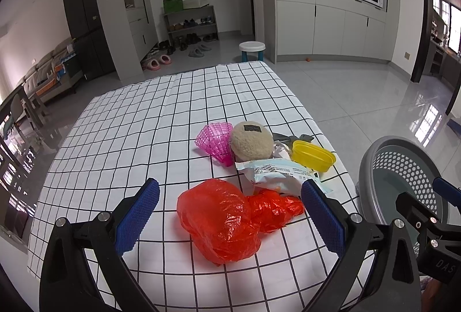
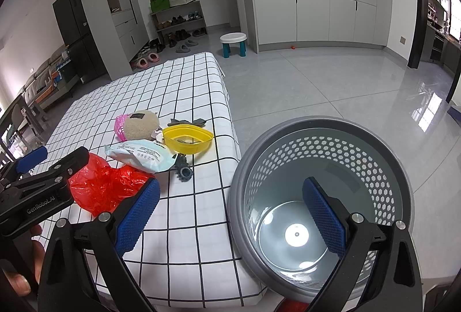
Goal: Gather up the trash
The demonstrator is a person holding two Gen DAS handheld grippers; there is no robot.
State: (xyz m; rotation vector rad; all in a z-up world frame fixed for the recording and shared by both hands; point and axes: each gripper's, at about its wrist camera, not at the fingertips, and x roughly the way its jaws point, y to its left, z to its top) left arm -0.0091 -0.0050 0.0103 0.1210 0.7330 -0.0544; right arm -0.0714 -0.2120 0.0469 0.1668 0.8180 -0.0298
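Left gripper (image 1: 230, 214) wide open, holding nothing, blue pads either side of the red plastic bag (image 1: 227, 221) but not touching it. The bag lies crumpled on the near part of the checked tablecloth (image 1: 129, 122), knotted end pointing right. Just behind the bag: a white and pale blue wrapper pack (image 1: 279, 173), lying flat, its near edge touching or overlapping the bag's tail. Behind the pack, a beige fuzzy round pouch (image 1: 252, 140) with a dark label on top, touching a pink plastic basket (image 1: 214, 139) tipped on its side to its left. Yellow oval tub (image 1: 313, 155) right of the pouch, upright, near the table's right edge; small bits inside, cannot tell what. Grey flat scrap (image 2: 187, 122) behind the tub. A dark ridged ring-shaped part (image 2: 183, 169) sits on the cloth in front of the tub, beside the pack's right corner. Right gripper (image 2: 230, 214) also wide open, empty, held above the gap between table edge and grey perforated bin (image 2: 322, 139); its right pad is over the bin's mouth, left pad over the tablecloth. Bin stands on the floor right against the table's right side, nothing visible inside, shiny bottom. White stool (image 2: 233, 38) with teal legs well beyond the table.
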